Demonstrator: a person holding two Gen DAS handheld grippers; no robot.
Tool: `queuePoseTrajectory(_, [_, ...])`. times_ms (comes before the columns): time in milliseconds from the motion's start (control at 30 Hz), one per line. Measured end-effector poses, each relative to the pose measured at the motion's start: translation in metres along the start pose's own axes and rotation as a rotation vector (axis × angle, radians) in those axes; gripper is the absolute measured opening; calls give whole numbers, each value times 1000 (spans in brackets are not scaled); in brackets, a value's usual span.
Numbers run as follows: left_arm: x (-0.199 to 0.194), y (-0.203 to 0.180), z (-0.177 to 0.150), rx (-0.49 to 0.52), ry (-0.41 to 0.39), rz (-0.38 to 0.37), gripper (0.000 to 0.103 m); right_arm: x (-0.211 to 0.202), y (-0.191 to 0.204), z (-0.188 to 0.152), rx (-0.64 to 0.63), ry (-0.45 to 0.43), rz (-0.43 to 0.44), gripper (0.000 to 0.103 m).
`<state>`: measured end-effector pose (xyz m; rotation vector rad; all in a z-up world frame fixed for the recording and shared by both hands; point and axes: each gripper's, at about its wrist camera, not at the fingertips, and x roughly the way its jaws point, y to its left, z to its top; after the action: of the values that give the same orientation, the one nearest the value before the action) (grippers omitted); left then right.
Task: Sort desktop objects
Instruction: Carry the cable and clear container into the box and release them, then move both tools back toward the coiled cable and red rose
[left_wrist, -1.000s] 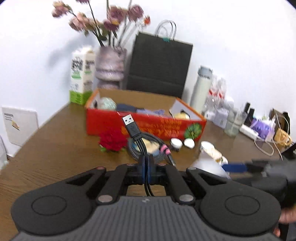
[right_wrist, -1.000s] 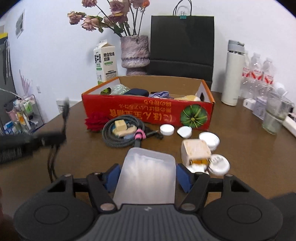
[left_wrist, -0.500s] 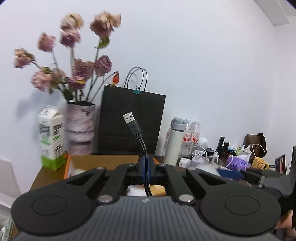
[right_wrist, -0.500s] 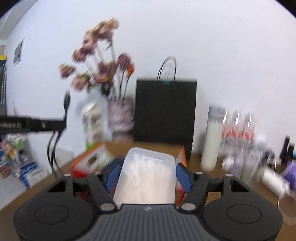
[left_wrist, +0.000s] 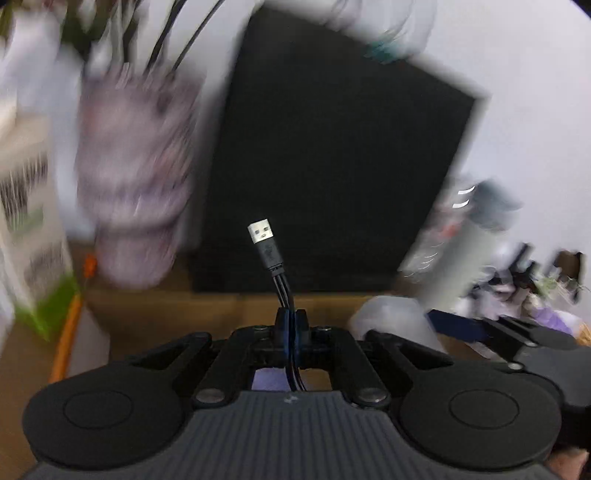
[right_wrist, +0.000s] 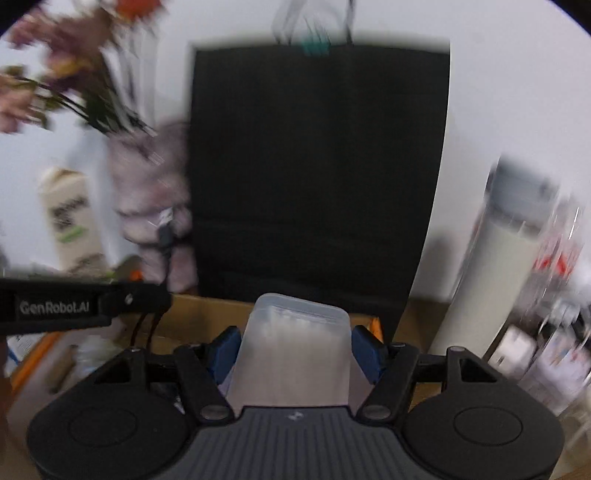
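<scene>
My left gripper (left_wrist: 291, 323) is shut on a black USB cable (left_wrist: 271, 258), whose silver plug sticks up in front of the black paper bag. My right gripper (right_wrist: 295, 343) is shut on a translucent plastic box (right_wrist: 295, 350), gripped by its two sides between the blue pads (right_wrist: 367, 350). Both grippers hover over the cardboard box (right_wrist: 199, 317) with the orange rim. The left gripper (right_wrist: 155, 301) shows at the left of the right wrist view with the cable (right_wrist: 166, 236) hanging from it. The right gripper's arm and the plastic box (left_wrist: 388, 317) show at the right of the left wrist view.
A black paper bag (right_wrist: 317, 166) stands right behind the box. A pale vase with flowers (left_wrist: 136, 177) and a milk carton (right_wrist: 70, 218) stand to its left. A white flask (right_wrist: 509, 251) and bottles stand to the right. The background is blurred.
Both grippers have moved forward from above the table's loose items to over the cardboard box, close to the black bag. Each keeps its hold: the cable on the left, the plastic box on the right.
</scene>
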<state>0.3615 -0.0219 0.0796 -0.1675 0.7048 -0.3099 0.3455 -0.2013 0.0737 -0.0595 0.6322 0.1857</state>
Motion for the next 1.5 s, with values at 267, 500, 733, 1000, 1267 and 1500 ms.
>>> queuePoseTrajectory(267, [27, 14, -29, 81, 126, 92, 47, 62, 23, -18, -130, 165, -99, 67])
queuePoseTrajectory(500, [-21, 24, -1, 12, 79, 125, 68, 18, 22, -6, -147, 85, -85, 79])
queuePoseTrajectory(733, [-87, 24, 1, -59, 65, 223, 103, -57, -8, 14, 45, 69, 7, 88])
queuePoseTrajectory(1000, [-174, 14, -85, 4, -60, 332, 103, -147, -24, -58, 119, 12, 59, 88])
queuePoseTrajectory(1267, [-226, -18, -223, 21, -91, 298, 103, -208, 3, -179, 133, -22, 86, 89])
queuePoseTrajectory(1500, [-265, -48, -316, 96, -124, 354, 103, -248, 47, -267, 14, -36, 93, 89])
